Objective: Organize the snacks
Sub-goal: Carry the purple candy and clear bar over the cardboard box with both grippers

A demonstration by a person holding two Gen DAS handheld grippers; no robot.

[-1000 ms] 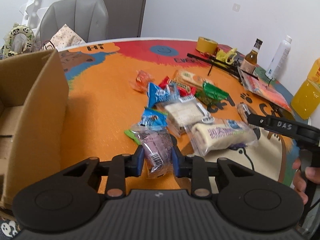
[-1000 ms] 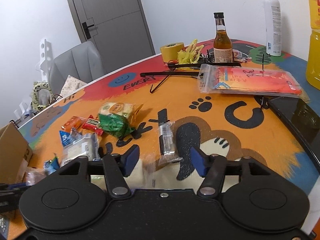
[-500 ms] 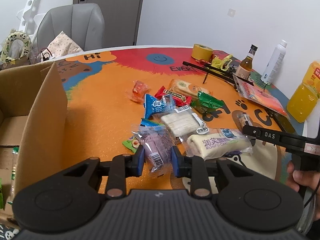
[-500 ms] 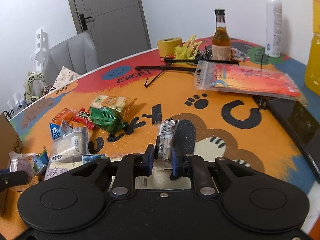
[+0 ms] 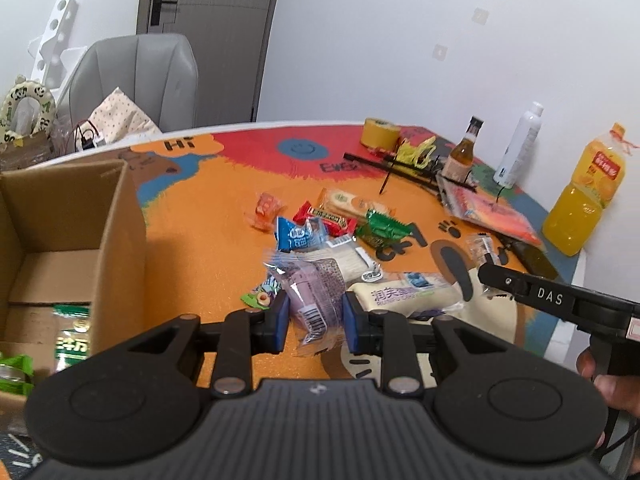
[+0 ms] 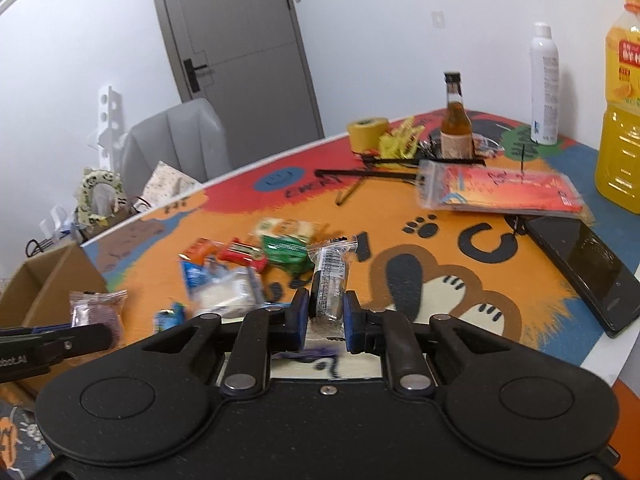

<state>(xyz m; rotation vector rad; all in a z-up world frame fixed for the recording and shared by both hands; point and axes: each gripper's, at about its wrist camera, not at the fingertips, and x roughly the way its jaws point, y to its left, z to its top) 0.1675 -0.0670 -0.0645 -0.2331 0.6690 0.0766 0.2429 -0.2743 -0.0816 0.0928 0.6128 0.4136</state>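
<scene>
Left wrist view: the left gripper (image 5: 315,322) is pinching a purple snack packet (image 5: 318,300) above the orange table (image 5: 200,240), beside the cardboard box (image 5: 120,240)

Right wrist view: the right gripper (image 6: 326,316) is clamping a clear-wrapped snack bar (image 6: 330,276), raised off the tabletop

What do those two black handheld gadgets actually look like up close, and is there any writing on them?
Both are matte black plastic. The left gripper and right gripper each have two blue-padded fingers on hinged black links with silver screws, behind them a ribbed body with two round discs. The right one's side reads "DAS"; the left one's shows lettering ending "bot.AI". A thin black cable hangs below the right one's grip.
</scene>
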